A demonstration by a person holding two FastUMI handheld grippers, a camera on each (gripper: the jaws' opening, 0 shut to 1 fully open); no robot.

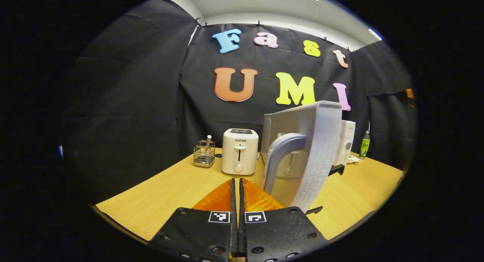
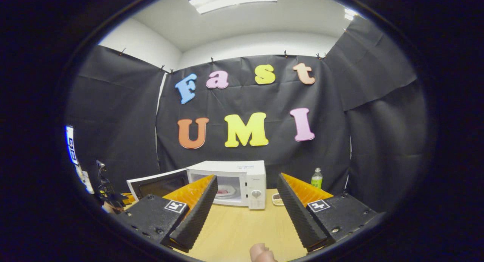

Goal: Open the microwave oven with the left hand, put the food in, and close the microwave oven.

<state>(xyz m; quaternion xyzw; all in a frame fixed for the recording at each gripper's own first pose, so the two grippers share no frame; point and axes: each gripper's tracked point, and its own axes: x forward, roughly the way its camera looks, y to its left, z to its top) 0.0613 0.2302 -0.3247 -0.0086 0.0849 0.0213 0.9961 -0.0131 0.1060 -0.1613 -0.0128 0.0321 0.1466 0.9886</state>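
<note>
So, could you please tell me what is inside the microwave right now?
Through the open door, the microwave cavity holds a plate with something pinkish on it. The right gripper's near finger covers the cavity's left part.

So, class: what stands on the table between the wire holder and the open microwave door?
A toaster, seen in the left gripper view, between wire holder and door.

Recording booth: black cloth wall (image 2: 245,103), wooden table (image 1: 170,194), toaster (image 1: 239,151)

Standing on the wooden table (image 1: 159,201): white toaster (image 1: 239,151) beside wire utensil holder (image 1: 204,153); green bottle (image 2: 317,178) sitting near the black backdrop.
</note>
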